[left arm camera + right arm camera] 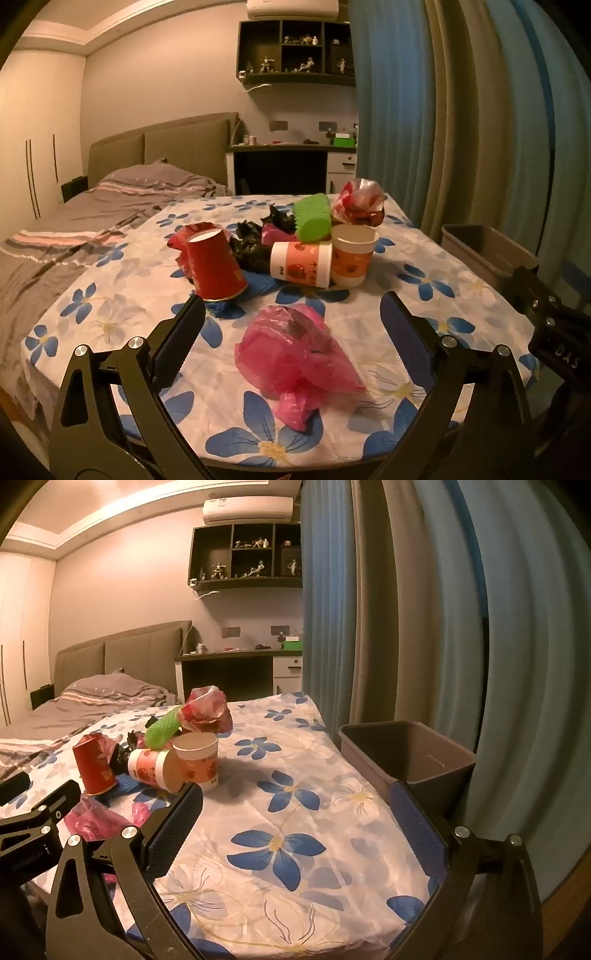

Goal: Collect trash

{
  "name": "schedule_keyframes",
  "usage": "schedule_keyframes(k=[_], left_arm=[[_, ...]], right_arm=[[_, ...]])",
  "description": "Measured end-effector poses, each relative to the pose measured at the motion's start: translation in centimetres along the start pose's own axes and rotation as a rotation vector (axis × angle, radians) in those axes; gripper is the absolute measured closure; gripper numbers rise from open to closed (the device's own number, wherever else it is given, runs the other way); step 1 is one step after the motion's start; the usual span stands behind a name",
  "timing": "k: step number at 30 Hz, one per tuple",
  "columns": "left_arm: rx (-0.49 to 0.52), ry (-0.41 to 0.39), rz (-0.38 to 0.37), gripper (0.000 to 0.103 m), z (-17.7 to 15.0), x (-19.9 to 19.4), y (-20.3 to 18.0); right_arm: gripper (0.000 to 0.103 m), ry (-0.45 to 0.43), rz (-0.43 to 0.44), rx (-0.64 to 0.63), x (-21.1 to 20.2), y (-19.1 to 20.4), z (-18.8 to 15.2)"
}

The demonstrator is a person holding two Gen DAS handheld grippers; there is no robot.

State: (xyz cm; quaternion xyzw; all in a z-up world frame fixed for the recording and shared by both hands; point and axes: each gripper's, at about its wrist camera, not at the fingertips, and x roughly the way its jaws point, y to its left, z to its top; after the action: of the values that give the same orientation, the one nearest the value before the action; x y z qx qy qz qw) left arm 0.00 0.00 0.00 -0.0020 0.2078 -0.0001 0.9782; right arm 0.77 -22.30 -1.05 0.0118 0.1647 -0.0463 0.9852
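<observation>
A crumpled pink plastic bag [299, 350] lies on the flowered tablecloth [424, 295], between the spread fingers of my open left gripper [293, 306], untouched. Behind it sits a heap of trash: an upside-down red paper cup [214, 264], a tipped printed cup [301, 264], an upright printed cup [352, 254], a green foam net [312, 218], black plastic [255, 251] and a red-white wrapper [360, 201]. My right gripper [295, 794] is open above bare cloth, with the cups [197, 760] just past its left finger. A grey bin [410, 757] stands at the table's right edge.
A bed [92, 206] with grey bedding adjoins the table on the left. Blue and grey curtains [424, 627] hang close on the right, behind the bin. A desk [291, 162] and wall shelf stand at the far wall. The left gripper's body [29, 823] shows at the right view's left edge.
</observation>
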Motion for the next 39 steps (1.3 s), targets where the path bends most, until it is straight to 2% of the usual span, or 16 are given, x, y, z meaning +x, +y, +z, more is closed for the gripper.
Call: schedule_keyframes(k=[39], left_arm=[[-0.003, 0.008, -0.011, 0.009, 0.03, 0.33, -0.4]], right_arm=[[0.005, 0.002, 0.0, 0.002, 0.01, 0.1, 0.14]])
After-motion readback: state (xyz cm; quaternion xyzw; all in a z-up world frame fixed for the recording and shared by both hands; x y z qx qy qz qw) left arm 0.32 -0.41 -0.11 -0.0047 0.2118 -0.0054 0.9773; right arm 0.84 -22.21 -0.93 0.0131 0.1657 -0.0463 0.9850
